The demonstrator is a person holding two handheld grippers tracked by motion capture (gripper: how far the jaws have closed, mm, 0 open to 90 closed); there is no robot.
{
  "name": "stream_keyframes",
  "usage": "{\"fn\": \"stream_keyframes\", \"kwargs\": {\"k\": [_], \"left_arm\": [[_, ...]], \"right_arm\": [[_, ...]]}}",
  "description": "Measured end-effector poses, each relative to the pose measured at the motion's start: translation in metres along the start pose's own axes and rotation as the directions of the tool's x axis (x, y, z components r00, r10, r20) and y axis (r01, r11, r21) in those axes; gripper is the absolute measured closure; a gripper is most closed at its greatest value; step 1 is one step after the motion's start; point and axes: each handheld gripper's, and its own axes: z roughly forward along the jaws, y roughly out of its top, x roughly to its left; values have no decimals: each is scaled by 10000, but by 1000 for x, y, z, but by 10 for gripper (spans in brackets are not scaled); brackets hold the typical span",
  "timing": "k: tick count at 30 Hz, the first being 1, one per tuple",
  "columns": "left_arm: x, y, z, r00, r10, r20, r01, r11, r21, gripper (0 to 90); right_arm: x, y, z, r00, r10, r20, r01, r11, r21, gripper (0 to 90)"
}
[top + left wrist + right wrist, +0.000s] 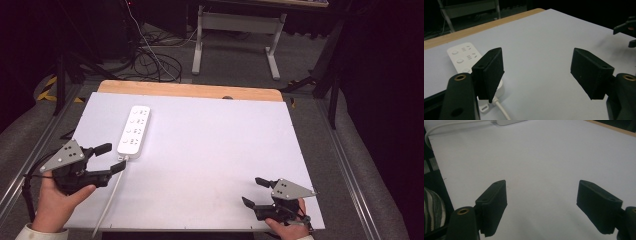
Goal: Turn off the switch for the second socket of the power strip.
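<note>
Power strip (134, 130), white, lies flat on the far left part of my white table (210, 150), its long side running near to far. Its white cord (107, 200) leaves the near end and trails off the table's near edge. My left gripper (111, 157) hovers just beside that near end, jaws spread apart with nothing between them; one jaw seems to sit right over the cord's exit, though that spot is dim. My right gripper (255, 191) rests at the near right, well apart from the strip, jaws likewise spread and empty.
</note>
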Motion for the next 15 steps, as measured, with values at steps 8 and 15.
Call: {"fn": "stream_keyframes", "kwargs": {"k": [8, 15], "left_arm": [[-10, -24, -3, 9986, 371, 366, -371, 9993, -20, 232], [-14, -48, -4, 9957, 288, 882, -302, 9995, 136, 188]], "right_arm": [[0, 0, -1, 10000, 18, -35, -18, 10000, -52, 246], [-1, -1, -1, 10000, 35, -42, -36, 10000, -54, 246]]}}
